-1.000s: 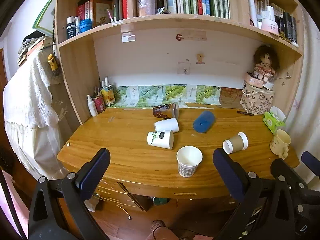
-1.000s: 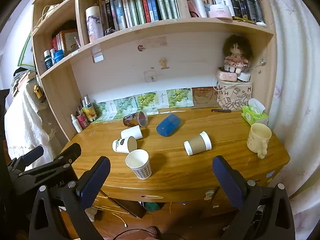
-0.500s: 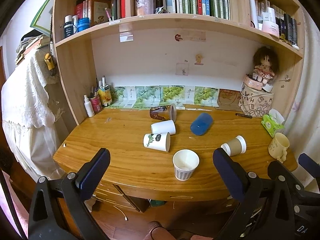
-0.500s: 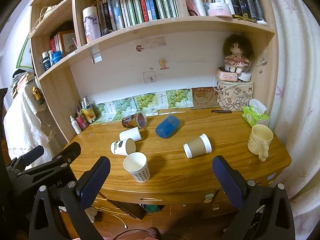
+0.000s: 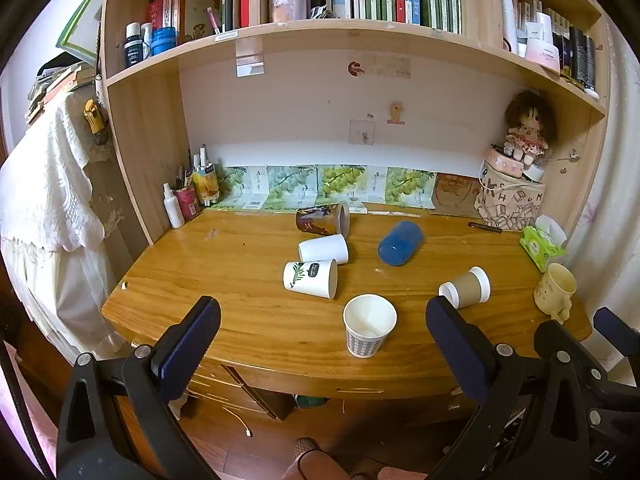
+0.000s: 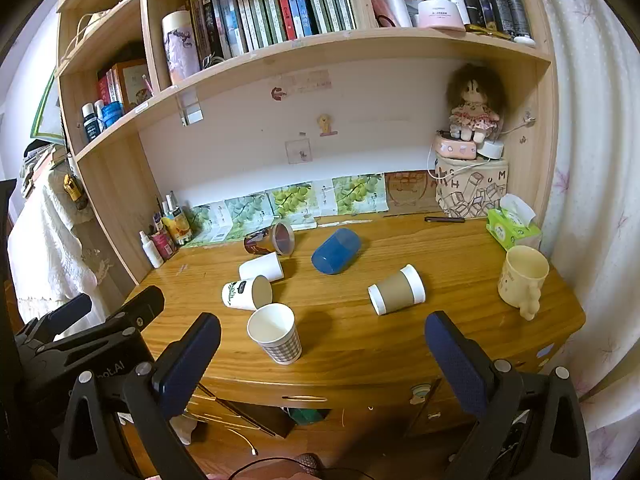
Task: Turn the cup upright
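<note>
Several cups lie on their sides on the wooden desk [image 5: 240, 320]: a white leaf-print cup [image 5: 311, 278] [image 6: 246, 293], a plain white cup [image 5: 324, 249] [image 6: 262, 267], a dark brown cup [image 5: 322, 219] [image 6: 269, 239], a blue cup [image 5: 400, 243] [image 6: 336, 251] and a brown sleeved cup [image 5: 466, 288] [image 6: 396, 290]. A checked paper cup [image 5: 369, 324] [image 6: 276, 333] stands upright near the front edge. My left gripper [image 5: 320, 340] and right gripper [image 6: 322, 354] are both open and empty, held in front of the desk, short of the cups.
A cream mug [image 6: 520, 280] stands upright at the desk's right end beside a green tissue box [image 6: 512, 228]. Bottles and pens [image 5: 192, 196] stand at the back left. A patterned box with a doll [image 6: 472, 184] stands at the back right. Bookshelves hang above.
Both grippers have drawn back and risen slightly from the desk; the cups look a little farther away. No cup has moved.
</note>
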Demonstrator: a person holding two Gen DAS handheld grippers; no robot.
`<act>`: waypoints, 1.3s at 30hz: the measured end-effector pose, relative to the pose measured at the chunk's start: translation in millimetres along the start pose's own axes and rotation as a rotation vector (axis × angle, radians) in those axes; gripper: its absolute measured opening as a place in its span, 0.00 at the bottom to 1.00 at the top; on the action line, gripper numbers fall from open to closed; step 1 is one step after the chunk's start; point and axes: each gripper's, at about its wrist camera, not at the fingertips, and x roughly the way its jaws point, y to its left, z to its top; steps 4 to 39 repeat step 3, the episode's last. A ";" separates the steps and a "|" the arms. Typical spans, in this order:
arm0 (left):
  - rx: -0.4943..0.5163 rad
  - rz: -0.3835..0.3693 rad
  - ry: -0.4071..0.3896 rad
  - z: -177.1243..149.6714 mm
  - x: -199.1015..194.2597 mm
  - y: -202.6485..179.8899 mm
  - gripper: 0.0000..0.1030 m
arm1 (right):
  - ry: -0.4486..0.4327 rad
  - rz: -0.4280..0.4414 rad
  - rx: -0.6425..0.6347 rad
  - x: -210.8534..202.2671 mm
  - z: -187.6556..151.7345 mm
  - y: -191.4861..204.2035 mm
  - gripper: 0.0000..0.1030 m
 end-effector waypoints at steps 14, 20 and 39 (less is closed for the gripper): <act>-0.003 -0.004 0.008 -1.5 0.3 1.1 1.00 | 0.002 0.001 -0.003 3.3 -2.0 2.8 0.99; -0.003 -0.004 0.008 -1.5 0.3 1.1 1.00 | 0.002 0.001 -0.003 3.3 -2.0 2.8 0.99; -0.003 -0.004 0.008 -1.5 0.3 1.1 1.00 | 0.002 0.001 -0.003 3.3 -2.0 2.8 0.99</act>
